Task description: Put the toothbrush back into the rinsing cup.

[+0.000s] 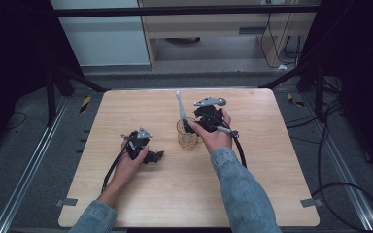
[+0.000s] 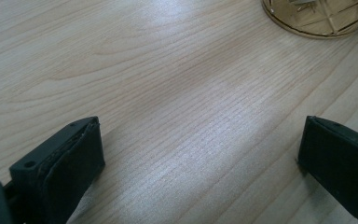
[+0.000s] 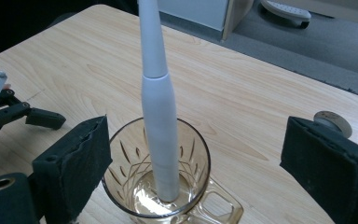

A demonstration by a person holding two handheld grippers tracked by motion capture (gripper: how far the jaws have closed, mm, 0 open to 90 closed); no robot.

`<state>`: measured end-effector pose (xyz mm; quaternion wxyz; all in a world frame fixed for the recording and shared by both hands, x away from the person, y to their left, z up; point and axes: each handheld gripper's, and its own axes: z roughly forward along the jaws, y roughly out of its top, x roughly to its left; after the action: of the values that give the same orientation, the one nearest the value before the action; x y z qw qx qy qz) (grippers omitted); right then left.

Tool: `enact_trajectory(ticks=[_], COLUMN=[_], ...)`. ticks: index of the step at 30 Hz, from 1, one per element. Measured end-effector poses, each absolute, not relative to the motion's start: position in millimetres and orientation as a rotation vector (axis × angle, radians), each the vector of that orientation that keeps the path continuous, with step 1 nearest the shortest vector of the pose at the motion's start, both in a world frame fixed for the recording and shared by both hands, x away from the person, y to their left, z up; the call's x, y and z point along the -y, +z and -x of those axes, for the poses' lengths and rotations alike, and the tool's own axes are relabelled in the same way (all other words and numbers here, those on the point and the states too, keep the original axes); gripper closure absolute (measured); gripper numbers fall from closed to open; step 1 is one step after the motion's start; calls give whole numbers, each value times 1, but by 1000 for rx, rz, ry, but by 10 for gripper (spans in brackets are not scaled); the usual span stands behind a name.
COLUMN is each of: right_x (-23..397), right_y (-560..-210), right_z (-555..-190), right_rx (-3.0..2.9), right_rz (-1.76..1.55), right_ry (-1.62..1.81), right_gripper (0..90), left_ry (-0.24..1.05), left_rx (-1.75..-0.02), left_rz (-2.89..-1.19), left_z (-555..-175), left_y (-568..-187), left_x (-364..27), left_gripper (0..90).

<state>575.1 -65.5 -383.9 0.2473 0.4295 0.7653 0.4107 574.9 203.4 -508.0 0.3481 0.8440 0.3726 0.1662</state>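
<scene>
The white toothbrush (image 3: 158, 116) stands nearly upright in the amber glass mug (image 3: 156, 186), its base resting on the bottom of the mug and its slim neck rising out past the rim; in the high view the mug (image 1: 187, 136) sits near the middle of the wooden table (image 1: 126, 204), a little toward the far edge, with the toothbrush (image 1: 180, 108) leaning slightly away from the person; the right gripper (image 3: 196, 158) is just behind the mug, its jaws spread wide to either side of it and touching neither glass nor brush, so nothing is held; the left gripper (image 2: 200, 154) lies low over bare wood nearer the person, jaws likewise spread with nothing between them, and the mug's base (image 2: 319, 18) shows near it; a small round white object (image 3: 333, 122) lies on the table beyond the right jaw. The risk from here, as I judge it, is a knock: the brush is tall and only propped, so a jaw brushing the rim or the handle while pulling away could tip it out or drag the light mug sideways; closing on the mug rather than the brush could also slip on the smooth glass.
</scene>
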Motion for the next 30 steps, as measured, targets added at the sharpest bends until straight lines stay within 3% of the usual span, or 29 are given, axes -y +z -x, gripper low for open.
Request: enact_trajectory(ticks=[30], right_x=[138], right_y=[-381], right_z=[-553], right_rx=[-2001], right_rz=[-1233], right_ry=[1015], right_gripper=[111], left_ry=[428], left_rx=[-968], left_rz=[-2191], left_z=[-575], left_y=[-508], left_x=[-203], left_gripper=[0])
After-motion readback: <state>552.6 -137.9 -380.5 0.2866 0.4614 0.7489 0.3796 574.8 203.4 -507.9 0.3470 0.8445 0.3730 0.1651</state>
